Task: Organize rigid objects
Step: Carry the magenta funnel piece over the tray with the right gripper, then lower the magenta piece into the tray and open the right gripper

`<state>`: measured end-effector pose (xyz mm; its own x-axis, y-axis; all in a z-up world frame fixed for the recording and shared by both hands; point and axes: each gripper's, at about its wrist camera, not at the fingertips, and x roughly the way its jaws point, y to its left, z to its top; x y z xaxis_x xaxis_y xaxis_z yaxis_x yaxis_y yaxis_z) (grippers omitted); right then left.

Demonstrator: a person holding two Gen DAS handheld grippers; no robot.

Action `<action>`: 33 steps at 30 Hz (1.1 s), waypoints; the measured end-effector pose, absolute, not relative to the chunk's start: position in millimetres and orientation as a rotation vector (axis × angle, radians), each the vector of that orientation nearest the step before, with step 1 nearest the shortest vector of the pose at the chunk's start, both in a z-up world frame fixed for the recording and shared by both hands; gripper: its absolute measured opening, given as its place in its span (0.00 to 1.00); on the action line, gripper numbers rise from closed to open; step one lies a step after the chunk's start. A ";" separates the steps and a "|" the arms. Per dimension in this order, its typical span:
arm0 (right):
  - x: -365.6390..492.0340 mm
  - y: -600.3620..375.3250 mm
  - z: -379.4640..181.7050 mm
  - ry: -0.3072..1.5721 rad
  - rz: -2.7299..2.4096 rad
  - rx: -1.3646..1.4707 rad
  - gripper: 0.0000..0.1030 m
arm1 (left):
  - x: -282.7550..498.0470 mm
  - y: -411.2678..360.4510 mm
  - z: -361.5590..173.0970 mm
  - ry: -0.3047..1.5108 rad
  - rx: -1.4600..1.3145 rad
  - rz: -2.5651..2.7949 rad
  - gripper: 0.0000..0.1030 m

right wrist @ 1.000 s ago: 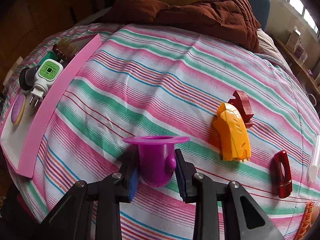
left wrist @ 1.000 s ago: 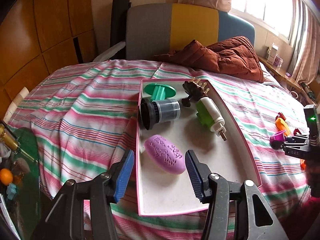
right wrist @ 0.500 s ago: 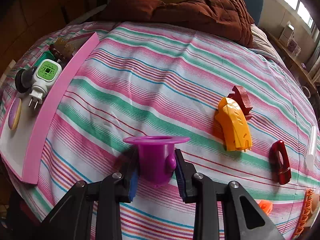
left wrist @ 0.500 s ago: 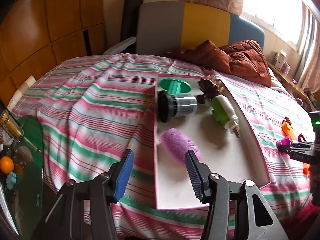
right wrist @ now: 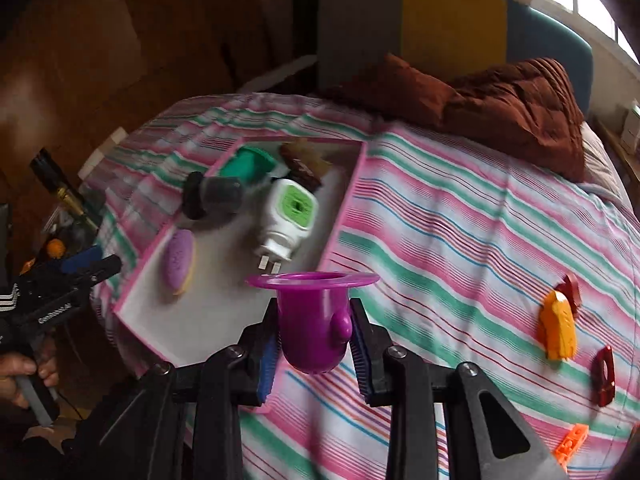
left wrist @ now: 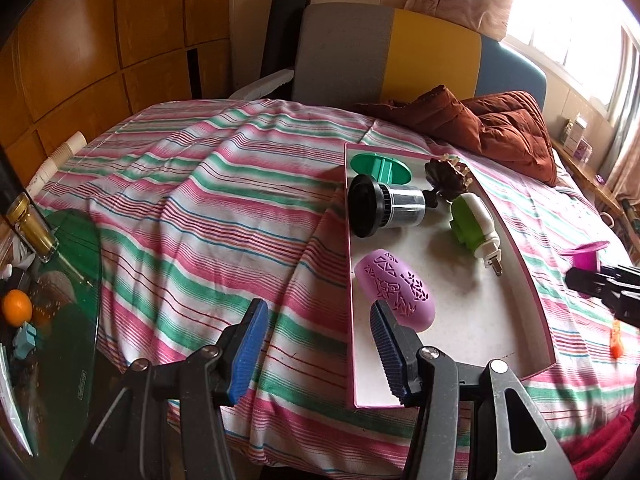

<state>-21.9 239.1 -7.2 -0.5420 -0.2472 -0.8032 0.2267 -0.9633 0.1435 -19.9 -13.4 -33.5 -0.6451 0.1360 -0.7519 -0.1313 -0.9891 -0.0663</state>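
Observation:
A pink-rimmed white tray [left wrist: 536, 296] lies on the striped bed and holds a purple oval piece [left wrist: 394, 288], a black and grey cylinder [left wrist: 384, 205], a green spool [left wrist: 380, 164], a green and white plug [left wrist: 474, 226] and a brown clip [left wrist: 446, 176]. My left gripper [left wrist: 316, 346] is open and empty, at the tray's near left corner. My right gripper [right wrist: 314, 338] is shut on a purple flanged cup [right wrist: 314, 316], held above the tray's [right wrist: 344, 208] near right edge. It also shows at the right of the left wrist view [left wrist: 584, 256].
On the bedspread right of the tray lie an orange piece [right wrist: 558, 330], two dark red pieces [right wrist: 604, 370] and an orange brick [right wrist: 574, 438]. A brown quilt [left wrist: 496, 128] is bunched at the head of the bed. A glass side table [left wrist: 76, 280] with a bottle and an orange stands at left.
My right gripper has swung left with the purple cup, from over the bedspread to the tray's edge. My left gripper has drawn back and left from the purple oval piece.

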 end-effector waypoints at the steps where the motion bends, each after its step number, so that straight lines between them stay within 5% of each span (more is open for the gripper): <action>1: -24.9 226.1 -5.8 -0.025 -2.516 1.317 0.30 | -19.6 -13.5 -33.0 -0.010 -1.244 2.723 0.53; 19: -107.7 135.9 -53.6 0.040 -2.447 1.438 0.32 | -19.0 -22.0 -34.5 -0.016 -1.260 2.722 0.53; 21: -108.0 138.2 -55.5 0.032 -2.446 1.441 0.38 | -19.7 -22.8 -35.1 -0.017 -1.263 2.723 0.53; 33: -77.3 152.0 -20.6 0.009 -2.519 1.272 0.42 | -18.6 -24.0 -32.1 -0.016 -1.249 2.734 0.53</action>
<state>-77.3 152.0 -20.6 -0.5536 -0.2775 -0.7852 0.2831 -0.9494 0.1359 -18.6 -24.0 -32.1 -0.6474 0.1274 -0.7514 -0.1185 -0.9908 -0.0659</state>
